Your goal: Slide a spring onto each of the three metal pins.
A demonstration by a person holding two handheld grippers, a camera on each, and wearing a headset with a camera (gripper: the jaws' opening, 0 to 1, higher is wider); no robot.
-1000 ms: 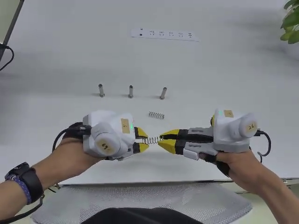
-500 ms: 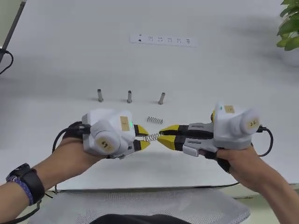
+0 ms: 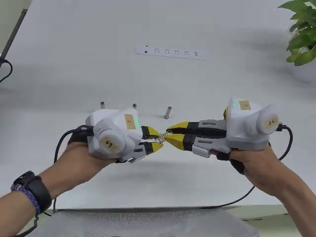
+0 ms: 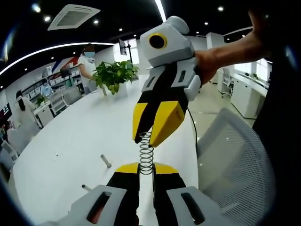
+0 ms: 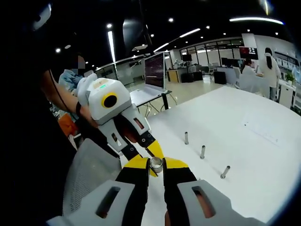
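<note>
The wide white table point(image 3: 237, 79) carries a power strip point(image 3: 170, 51) at its far side and a green plant point(image 3: 302, 34) (far right corner). Around is an open office: dark ceiling, strip lights point(image 4: 160, 9), grey mesh chair point(image 4: 237, 157).

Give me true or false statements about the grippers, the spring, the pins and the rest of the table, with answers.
1. The left gripper and the right gripper hold one spring between them, off the table. True.
2. A plant stands at the left edge. False: the plant stands at the far right.
3. The power strip lies beyond the pins. True.
4. A spring sits on the middle pin. False: all three pins are bare.
</note>
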